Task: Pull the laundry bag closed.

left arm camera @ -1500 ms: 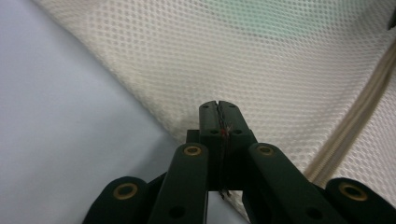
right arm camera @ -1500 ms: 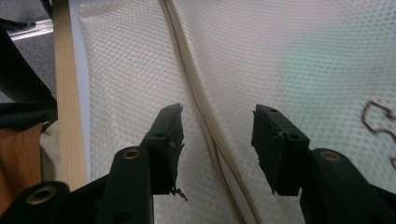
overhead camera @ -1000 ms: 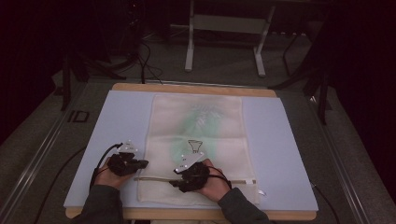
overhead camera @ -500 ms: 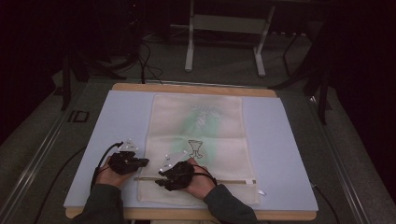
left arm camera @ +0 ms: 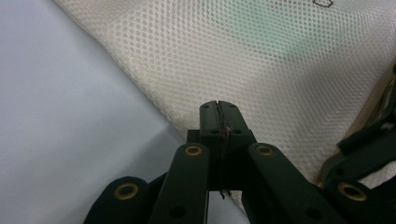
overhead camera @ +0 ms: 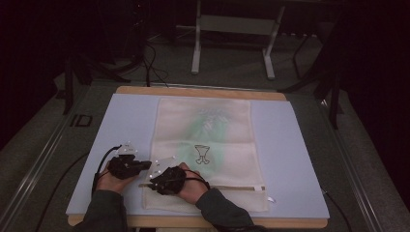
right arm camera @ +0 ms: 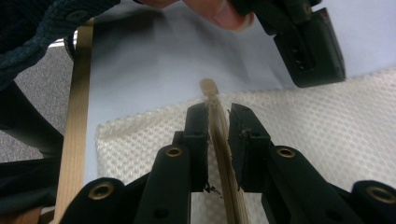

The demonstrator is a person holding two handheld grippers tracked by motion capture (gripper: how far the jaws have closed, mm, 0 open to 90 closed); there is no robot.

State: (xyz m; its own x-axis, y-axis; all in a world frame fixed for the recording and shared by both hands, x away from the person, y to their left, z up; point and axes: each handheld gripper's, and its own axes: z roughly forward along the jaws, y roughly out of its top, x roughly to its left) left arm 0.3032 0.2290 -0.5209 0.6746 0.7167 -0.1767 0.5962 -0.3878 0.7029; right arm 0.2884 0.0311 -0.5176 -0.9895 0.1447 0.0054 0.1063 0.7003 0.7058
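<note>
Sleeves (overhead camera: 212, 210): dark, at the near edge of the table, just in front of the mesh bag.
Right gripper (overhead camera: 153, 180): on the near left part of the mesh bag; jaws narrow, pressed on the beige zipper strip (right arm camera: 219, 135), which stands on edge between them.
Left gripper (overhead camera: 145, 166): at the left edge of the mesh bag, just beside the right gripper; jaws pressed together, with nothing but a thin dark thread in the seam; bag mesh under the tips.
Mesh bag (overhead camera: 208, 145): cream, flat in the middle of the lilac mat, long side pointing away; zipper line across near end; small goblet drawing (overhead camera: 202, 153) in the centre, pale green shade around and beyond it.
Lilac mat (overhead camera: 295, 159): under the mesh bag, wider on both sides.
Table (overhead camera: 193, 91): wooden edge visible beyond the bag's far end.
Metal stand (overhead camera: 232, 29): far behind the bag, on a dark floor.
</note>
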